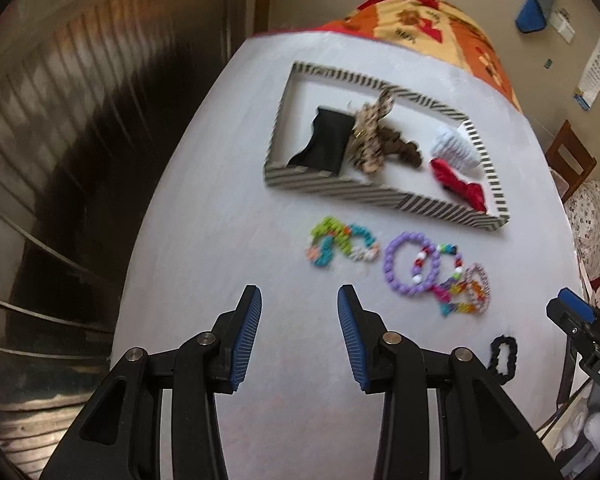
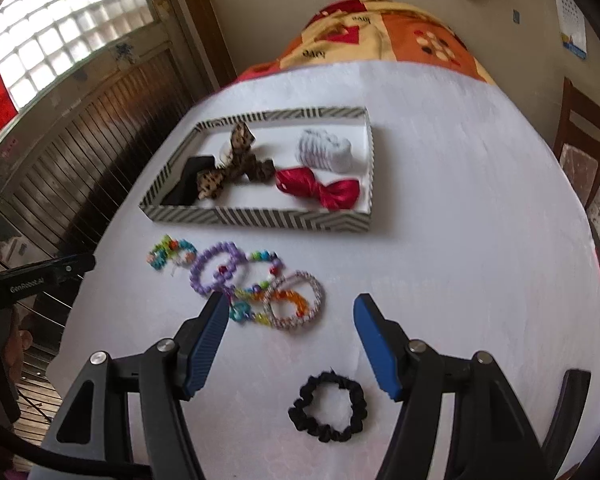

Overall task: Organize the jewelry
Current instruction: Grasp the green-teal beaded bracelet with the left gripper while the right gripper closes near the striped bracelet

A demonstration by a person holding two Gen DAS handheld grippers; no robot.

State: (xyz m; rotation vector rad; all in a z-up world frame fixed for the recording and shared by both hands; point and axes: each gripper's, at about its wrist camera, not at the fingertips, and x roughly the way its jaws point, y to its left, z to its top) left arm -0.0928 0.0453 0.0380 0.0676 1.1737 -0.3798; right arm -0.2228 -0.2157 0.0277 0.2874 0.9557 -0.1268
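A striped tray (image 1: 340,191) (image 2: 260,216) on the white table holds a black item (image 1: 326,142), a leopard bow (image 1: 370,138) (image 2: 228,172), a white scrunchie (image 2: 324,150) and a red bow (image 2: 320,188). In front of it lie several bead bracelets: a multicolour one (image 1: 340,242) (image 2: 170,254), a purple one (image 1: 410,264) (image 2: 216,268) and a sparkly one (image 2: 294,300). A black scrunchie (image 2: 328,406) (image 1: 502,358) lies between my right fingers. My left gripper (image 1: 300,328) is open and empty. My right gripper (image 2: 290,336) is open above the table.
A patterned orange blanket (image 2: 380,36) lies beyond the table's far edge. A wooden chair (image 2: 584,140) stands at the right. A slatted wall and window (image 2: 60,60) are at the left.
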